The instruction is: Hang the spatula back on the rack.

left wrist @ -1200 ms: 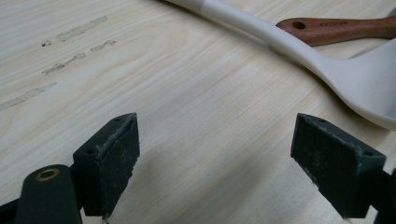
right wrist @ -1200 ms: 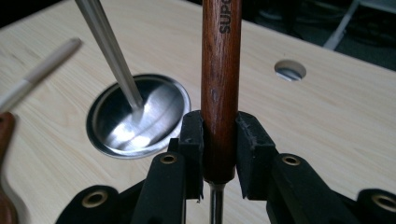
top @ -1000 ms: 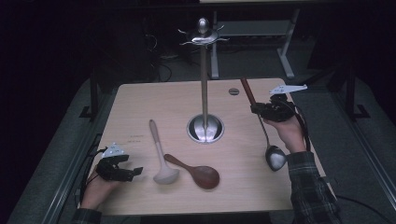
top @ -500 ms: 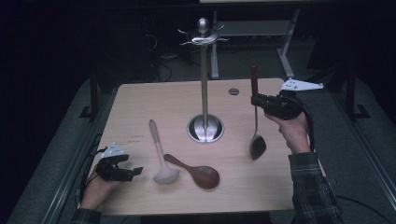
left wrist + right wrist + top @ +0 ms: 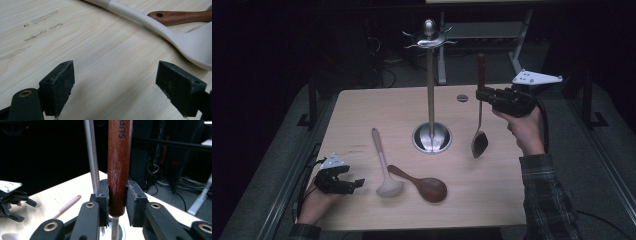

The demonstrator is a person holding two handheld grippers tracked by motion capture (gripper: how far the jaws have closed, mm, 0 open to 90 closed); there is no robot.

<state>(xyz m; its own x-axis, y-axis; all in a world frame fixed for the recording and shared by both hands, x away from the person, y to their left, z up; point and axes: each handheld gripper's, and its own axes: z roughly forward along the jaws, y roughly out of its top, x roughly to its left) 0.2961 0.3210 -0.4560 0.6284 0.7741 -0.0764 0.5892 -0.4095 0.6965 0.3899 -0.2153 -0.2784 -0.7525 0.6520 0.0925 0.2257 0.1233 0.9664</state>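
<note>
Since hooks crown the tall stand, the work in hand looks like hanging utensils there.
Table (image 5: pixel 362 110): wooden top; bears everything, with free utensils laid flat near the left front.
Stand (image 5: pixel 430 90): upright at centre, hooks at its top awaiting handles.
Right gripper (image 5: pixel 482 95): raised right of the stand, jaws clamped on the metal spoon (image 5: pixel 479 142), which hangs bowl-down, so its handle end can meet a hook.
Left gripper (image 5: pixel 354 182): resting at the near left, jaws wide apart around nothing.
White ladle (image 5: pixel 384 170): flat, just right of it.
Wooden spoon (image 5: pixel 422 184): flat beside the ladle.
Right gripper view: lettering on the red-brown handle (image 5: pixel 119 165).
Left gripper view: a hanging hole in the wooden spoon's handle.
</note>
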